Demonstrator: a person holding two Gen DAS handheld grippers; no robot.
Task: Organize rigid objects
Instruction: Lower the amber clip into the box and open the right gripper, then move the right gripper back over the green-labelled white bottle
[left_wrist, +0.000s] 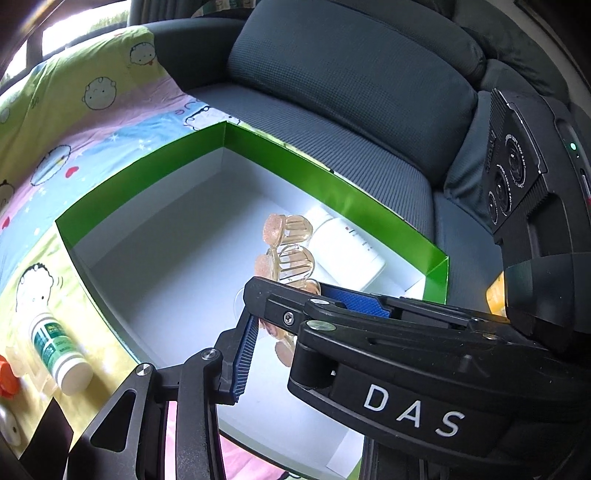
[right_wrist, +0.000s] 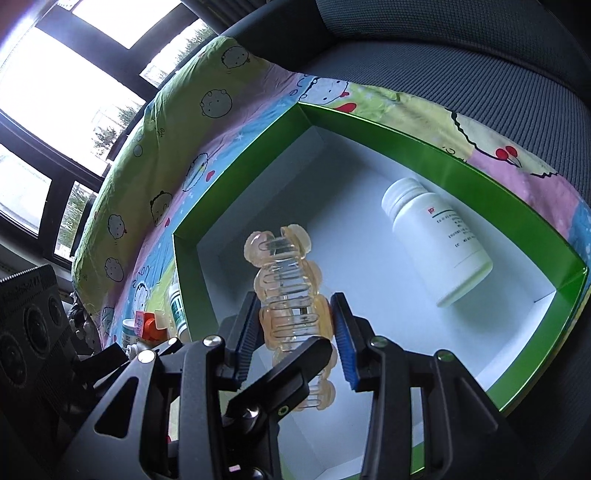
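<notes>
A dark grey sofa (left_wrist: 332, 122) carries everything, its ribbed seat partly draped with a cartoon-print cloth (left_wrist: 92, 122) in green, pink and blue. On that cloth, directly under and ahead of the left claw (left_wrist: 284, 321), sits an open green box (left_wrist: 140, 177) with a white inside. To the left of this claw, outside the box wall, a white bottle with a green label (left_wrist: 59, 350) lies on its side on the cloth, beside an orange-capped item (left_wrist: 7, 376) and a small white round thing (left_wrist: 9, 424) at the frame's edge. Ahead of the claw and beyond the box, bare seat fabric runs to a back cushion (left_wrist: 351, 74).
</notes>
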